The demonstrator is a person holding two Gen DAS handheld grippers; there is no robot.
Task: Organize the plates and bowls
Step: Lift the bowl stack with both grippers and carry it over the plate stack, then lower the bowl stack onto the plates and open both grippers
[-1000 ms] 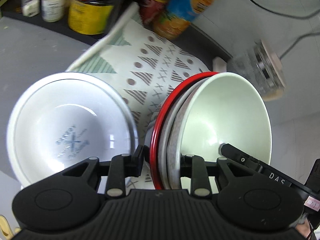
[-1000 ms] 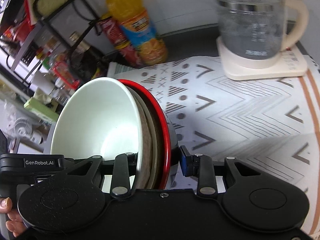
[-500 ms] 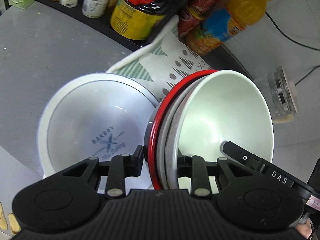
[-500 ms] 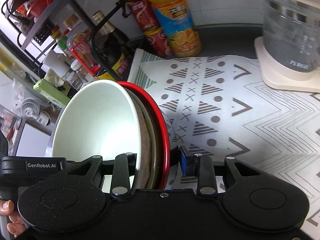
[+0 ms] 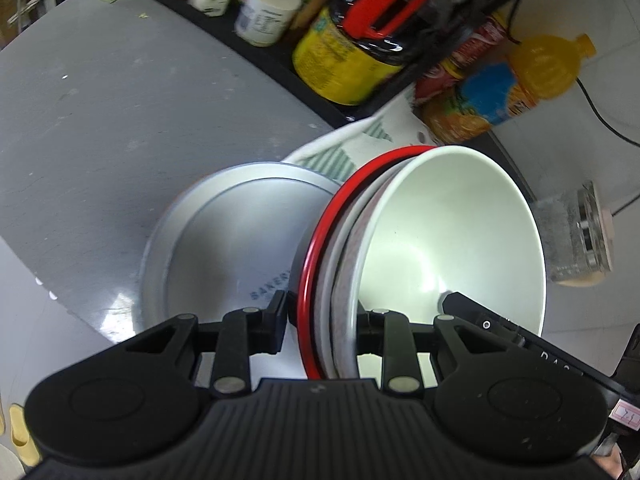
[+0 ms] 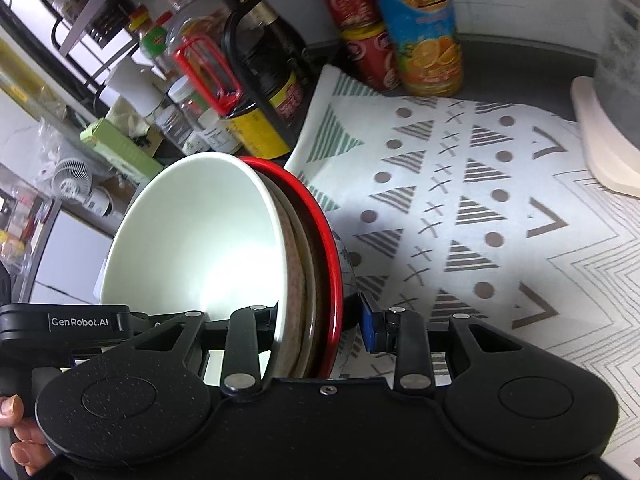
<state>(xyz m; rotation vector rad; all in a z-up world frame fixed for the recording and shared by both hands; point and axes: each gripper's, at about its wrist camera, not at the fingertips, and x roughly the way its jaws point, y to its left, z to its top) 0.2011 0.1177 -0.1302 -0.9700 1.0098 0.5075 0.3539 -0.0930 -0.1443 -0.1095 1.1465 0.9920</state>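
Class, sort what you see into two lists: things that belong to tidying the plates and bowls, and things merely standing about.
Job: stack of bowls, held by left tongs and right tongs; white plate.

Standing about: juice bottle, red cans, kettle, patterned mat, soy sauce bottle.

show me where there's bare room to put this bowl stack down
Free: the patterned mat between the bowl stack and the kettle base, and the grey counter left of the white plate. Crowded: the bottles and jars along the back, and the juice bottle corner.
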